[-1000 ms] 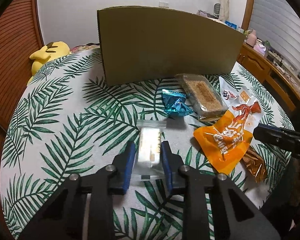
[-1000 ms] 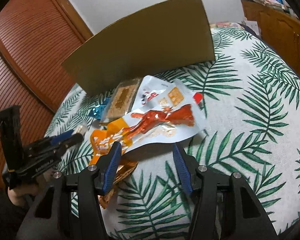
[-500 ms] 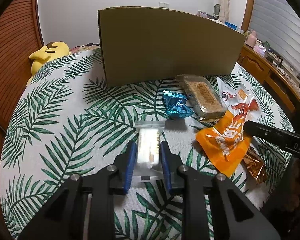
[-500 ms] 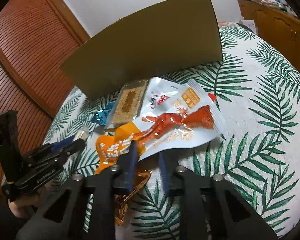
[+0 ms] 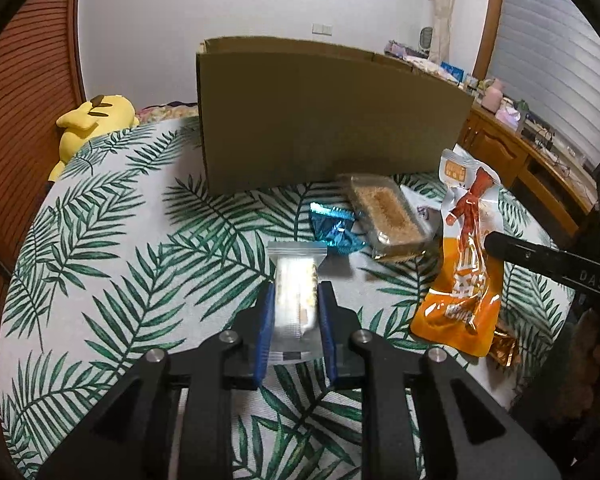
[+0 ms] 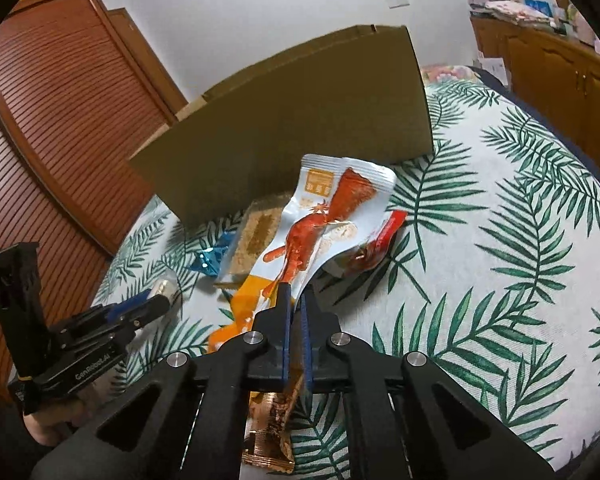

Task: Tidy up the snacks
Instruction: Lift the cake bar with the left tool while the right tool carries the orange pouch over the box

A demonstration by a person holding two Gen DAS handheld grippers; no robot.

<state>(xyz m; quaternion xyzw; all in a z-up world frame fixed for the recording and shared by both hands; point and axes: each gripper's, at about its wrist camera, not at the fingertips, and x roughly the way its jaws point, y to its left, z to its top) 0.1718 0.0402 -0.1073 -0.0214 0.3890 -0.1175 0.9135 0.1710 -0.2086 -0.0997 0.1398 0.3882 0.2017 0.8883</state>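
My left gripper (image 5: pixel 295 300) is shut on a clear-wrapped white snack bar (image 5: pixel 295 294) and holds it above the leaf-print table (image 5: pixel 112 248). My right gripper (image 6: pixel 296 300) is shut on the edge of an orange and white crayfish pouch (image 6: pixel 320 220), lifted off the table; the pouch also shows in the left wrist view (image 5: pixel 466 264). A blue foil candy (image 5: pixel 334 230) and a clear pack with a brown cake (image 5: pixel 386 212) lie in front of the open cardboard box (image 5: pixel 324 120). A copper-brown wrapper (image 6: pixel 274 416) lies under my right gripper.
A red-brown packet (image 6: pixel 374 250) lies beneath the lifted pouch. A yellow plush toy (image 5: pixel 86 124) sits off the table's far left edge. A wooden cabinet (image 5: pixel 512 156) stands to the right. Louvred wooden doors (image 6: pixel 60 120) are on the left.
My right gripper closed on the crayfish pouch and lifted it upright. My left gripper raised the white snack bar off the table.
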